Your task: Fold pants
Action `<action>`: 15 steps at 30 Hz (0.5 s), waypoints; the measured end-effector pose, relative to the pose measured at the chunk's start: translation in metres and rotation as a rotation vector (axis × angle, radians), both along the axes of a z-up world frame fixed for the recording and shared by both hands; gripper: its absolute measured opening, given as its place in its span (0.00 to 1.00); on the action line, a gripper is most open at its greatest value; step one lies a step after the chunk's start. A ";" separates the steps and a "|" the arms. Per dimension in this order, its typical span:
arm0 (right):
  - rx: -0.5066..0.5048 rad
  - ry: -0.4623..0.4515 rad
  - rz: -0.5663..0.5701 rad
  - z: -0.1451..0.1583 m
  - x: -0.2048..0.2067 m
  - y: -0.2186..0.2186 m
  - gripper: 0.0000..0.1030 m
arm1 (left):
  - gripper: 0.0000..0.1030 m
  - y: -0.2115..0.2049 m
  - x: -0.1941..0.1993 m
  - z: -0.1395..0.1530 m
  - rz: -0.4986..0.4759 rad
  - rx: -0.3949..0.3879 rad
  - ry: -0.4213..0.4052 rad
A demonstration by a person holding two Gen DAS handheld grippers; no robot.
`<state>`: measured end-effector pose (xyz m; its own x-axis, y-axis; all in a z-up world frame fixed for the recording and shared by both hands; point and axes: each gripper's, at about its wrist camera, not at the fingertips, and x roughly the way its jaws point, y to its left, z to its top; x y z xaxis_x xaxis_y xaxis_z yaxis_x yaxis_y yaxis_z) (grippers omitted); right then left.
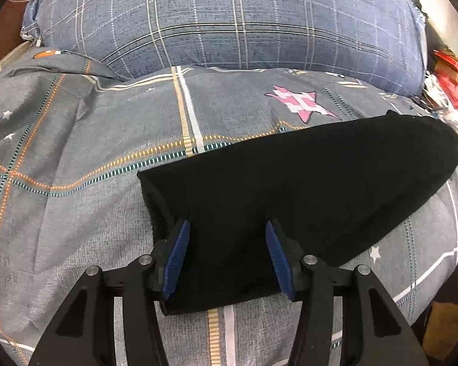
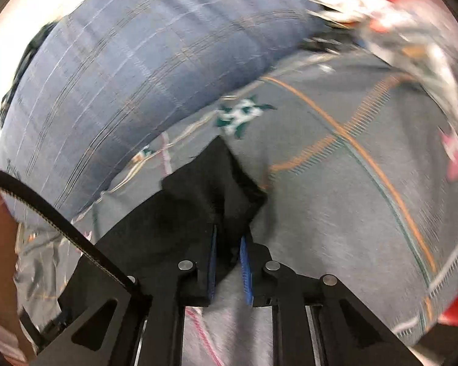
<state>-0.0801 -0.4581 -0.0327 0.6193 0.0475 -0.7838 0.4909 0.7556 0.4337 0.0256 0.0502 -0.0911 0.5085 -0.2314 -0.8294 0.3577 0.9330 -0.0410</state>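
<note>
the black pants (image 1: 305, 183) lie stretched across a grey patterned bedsheet (image 1: 76, 167), in front of a blue checked pillow (image 1: 229, 24). the left gripper (image 1: 226, 228) has its blue-padded fingers spread wide over the near end of the cloth, pinching nothing. the right gripper (image 2: 228, 250) has its fingers nearly together with a bunch of the dark fabric between them, so it looks clamped on the pants, though that view is blurred. the cloth looks soft, light and limp; it should sag and crease wherever it is unsupported. the safest hold is probably at hems or corners, both layers together, keeping it taut between the grippers.
</note>
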 end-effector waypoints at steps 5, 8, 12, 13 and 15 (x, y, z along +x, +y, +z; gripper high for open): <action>-0.029 0.146 -0.082 -0.032 -0.001 -0.004 0.32 | 0.50 0.004 -0.010 0.005 -0.020 0.043 0.001; -0.168 0.116 -0.092 -0.003 -0.001 0.010 0.53 | 0.50 0.032 -0.019 0.022 0.031 -0.012 -0.013; -0.383 0.013 -0.067 0.049 -0.002 0.056 0.54 | 0.50 0.088 -0.019 0.031 0.204 -0.193 0.004; -0.390 -0.011 -0.043 0.053 0.002 0.065 0.56 | 0.50 0.097 -0.017 0.027 0.235 -0.244 0.025; -0.342 -0.085 0.111 0.061 0.021 0.105 0.57 | 0.50 0.108 -0.012 0.016 0.278 -0.333 0.071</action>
